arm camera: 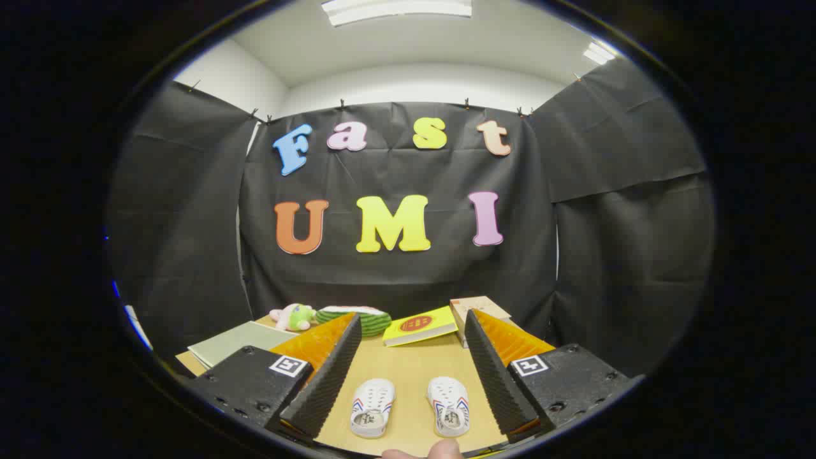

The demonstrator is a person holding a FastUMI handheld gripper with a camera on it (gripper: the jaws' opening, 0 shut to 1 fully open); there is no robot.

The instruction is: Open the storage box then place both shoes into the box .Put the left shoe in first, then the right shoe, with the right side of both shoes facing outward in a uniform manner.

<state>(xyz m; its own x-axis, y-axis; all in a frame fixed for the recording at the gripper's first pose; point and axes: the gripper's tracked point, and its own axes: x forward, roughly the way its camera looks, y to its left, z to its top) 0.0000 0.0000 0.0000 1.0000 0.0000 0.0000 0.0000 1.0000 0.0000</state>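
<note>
Gripper view: fisheye rides on the gripper [408,319], looks forward and down along two spread fingers [331,376] at the table [408,370], shoes [373,407] close between them, booth wall well beyond

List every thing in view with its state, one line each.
Gripper: open, holding nothing.
Left shoe: upright on the table between the fingers.
Right shoe: upright beside it, apart.
Yellow book: closed, flat.
Green folder: flat.
Plush toy: lying beyond the fingers.
Table: bears all.
</note>
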